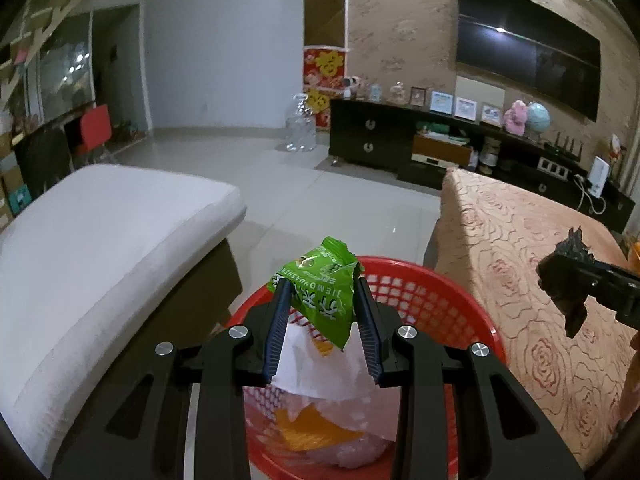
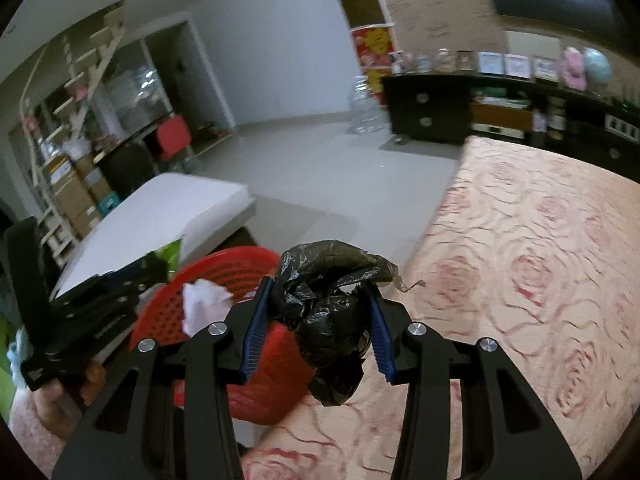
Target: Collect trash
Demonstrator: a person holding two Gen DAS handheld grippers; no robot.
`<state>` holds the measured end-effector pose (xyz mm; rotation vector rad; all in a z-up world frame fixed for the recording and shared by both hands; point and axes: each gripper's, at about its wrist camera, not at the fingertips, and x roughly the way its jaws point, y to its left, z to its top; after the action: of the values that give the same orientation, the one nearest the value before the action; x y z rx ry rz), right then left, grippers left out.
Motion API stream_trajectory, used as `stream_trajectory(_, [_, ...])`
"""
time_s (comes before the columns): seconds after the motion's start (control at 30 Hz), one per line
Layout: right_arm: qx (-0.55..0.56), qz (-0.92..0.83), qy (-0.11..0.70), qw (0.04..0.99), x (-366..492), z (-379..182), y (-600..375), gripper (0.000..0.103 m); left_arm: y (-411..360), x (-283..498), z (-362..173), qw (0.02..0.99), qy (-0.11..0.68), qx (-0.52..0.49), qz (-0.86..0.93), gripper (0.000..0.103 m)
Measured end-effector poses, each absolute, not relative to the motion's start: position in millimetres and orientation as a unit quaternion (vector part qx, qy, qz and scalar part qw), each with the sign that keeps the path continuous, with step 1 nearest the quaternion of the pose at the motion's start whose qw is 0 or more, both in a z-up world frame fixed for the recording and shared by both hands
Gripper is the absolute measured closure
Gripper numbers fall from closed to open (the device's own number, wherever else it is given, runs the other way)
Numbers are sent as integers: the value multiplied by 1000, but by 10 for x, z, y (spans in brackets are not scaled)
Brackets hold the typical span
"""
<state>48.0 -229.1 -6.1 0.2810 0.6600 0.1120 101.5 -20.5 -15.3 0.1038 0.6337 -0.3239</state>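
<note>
Both the left gripper [image 1: 322,292] and right gripper [image 2: 320,292] have black angular linkage arms, round silver screws and ribbed blue pads [image 1: 277,328].

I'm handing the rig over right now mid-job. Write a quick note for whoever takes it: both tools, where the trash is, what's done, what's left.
Left tool: shut on a green snack wrapper, held above the red basket.
Right tool: shut on a crumpled black plastic bag, over the rose-patterned cover, beside the basket and not yet over it.
Done: the basket already holds white paper and an orange-and-clear wrapper.
Left: release the green wrapper into the basket, bring the black bag over and drop it. No other loose trash shows in these views.
</note>
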Motion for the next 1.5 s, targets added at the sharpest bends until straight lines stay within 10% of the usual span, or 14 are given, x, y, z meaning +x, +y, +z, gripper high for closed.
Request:
stream_trajectory(0.43, [130,147,353,915,903,-85,-1745,59,-104,1087,-226,930,329,46,-156,68])
stream_trajectory(0.6, [149,157,357,909,920,-131,-1750,35,-130,1063,-237,929,329,57,-159,51])
stream_trajectory(0.87, [178,151,350,907,844,-111,-1889,33,-164,975,-203,935,305,69,-165,27])
stream_trajectory(1.5, [117,59,288,949,320,140,-2066,7,97,695,145,952,274,2,-138,18])
